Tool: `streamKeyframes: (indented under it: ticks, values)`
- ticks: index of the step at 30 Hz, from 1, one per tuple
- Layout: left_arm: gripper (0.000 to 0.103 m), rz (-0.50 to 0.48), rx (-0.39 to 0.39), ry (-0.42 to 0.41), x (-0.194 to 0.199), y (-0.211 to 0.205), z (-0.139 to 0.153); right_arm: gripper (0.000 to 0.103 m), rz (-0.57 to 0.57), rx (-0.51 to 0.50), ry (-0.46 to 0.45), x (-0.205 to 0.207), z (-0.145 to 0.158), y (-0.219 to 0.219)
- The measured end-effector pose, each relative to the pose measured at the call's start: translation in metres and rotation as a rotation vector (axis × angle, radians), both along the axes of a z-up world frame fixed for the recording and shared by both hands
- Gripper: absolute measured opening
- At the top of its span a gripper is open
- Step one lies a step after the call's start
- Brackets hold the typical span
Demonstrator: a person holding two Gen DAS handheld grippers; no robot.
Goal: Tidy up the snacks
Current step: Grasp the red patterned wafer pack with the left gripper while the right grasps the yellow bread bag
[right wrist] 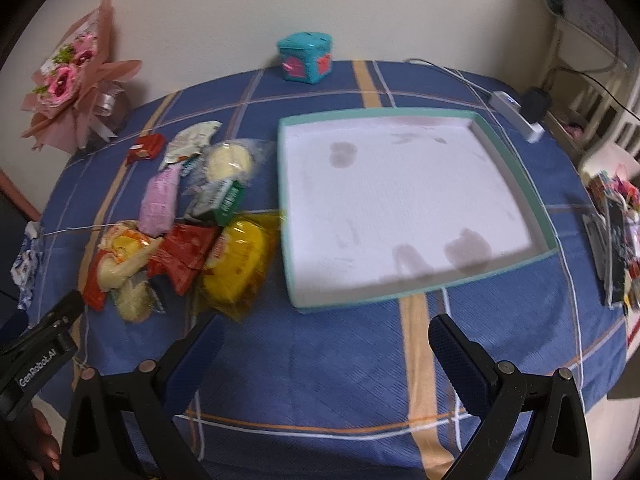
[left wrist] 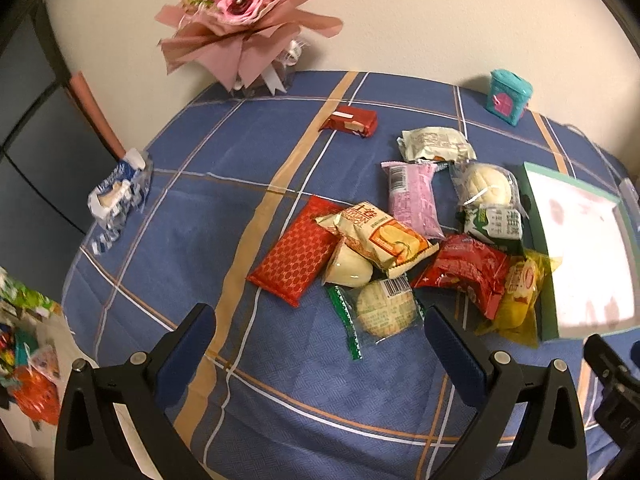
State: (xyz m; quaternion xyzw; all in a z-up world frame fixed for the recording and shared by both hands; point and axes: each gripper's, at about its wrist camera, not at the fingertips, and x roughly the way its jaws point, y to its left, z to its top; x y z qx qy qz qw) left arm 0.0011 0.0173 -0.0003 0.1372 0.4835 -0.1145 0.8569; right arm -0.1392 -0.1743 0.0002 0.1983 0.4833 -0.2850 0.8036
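Several wrapped snacks lie in a pile on the blue plaid tablecloth: a red patterned pack (left wrist: 294, 250), a clear-wrapped round cake (left wrist: 382, 312), a red bag (left wrist: 466, 270), a yellow bag (right wrist: 236, 264), a pink pack (left wrist: 414, 200). A lone red bar (left wrist: 352, 120) lies farther back. A shallow teal-rimmed box (right wrist: 516, 168) with a white stained floor sits right of the pile, with no snack in it. My left gripper (left wrist: 320, 322) is open, empty, just in front of the pile. My right gripper (right wrist: 326, 334) is open, empty, in front of the box.
A pink flower bouquet (left wrist: 236, 12) and a small teal box (left wrist: 510, 96) stand at the table's back edge. A blue-white wrapper (left wrist: 120, 192) lies at the left edge. A white power strip with cable (right wrist: 516, 114) and more packets (right wrist: 612, 232) are at the right.
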Motion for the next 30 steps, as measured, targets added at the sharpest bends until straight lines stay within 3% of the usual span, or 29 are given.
streamKeyframes:
  ticks: [7, 14, 30]
  values:
    - [0.103, 0.026, -0.082, 0.101, 0.033, 0.017, -0.003, 0.103, 0.065, 0.023, -0.038, 0.027, 0.002, 0.009]
    - [0.103, 0.032, -0.082, 0.139, 0.061, 0.028, -0.007, 0.102, 0.048, 0.091, -0.066, 0.048, 0.001, 0.004]
    - [0.102, -0.083, 0.087, 0.205, 0.113, 0.014, -0.050, 0.063, 0.026, 0.225, 0.011, 0.084, -0.029, -0.011]
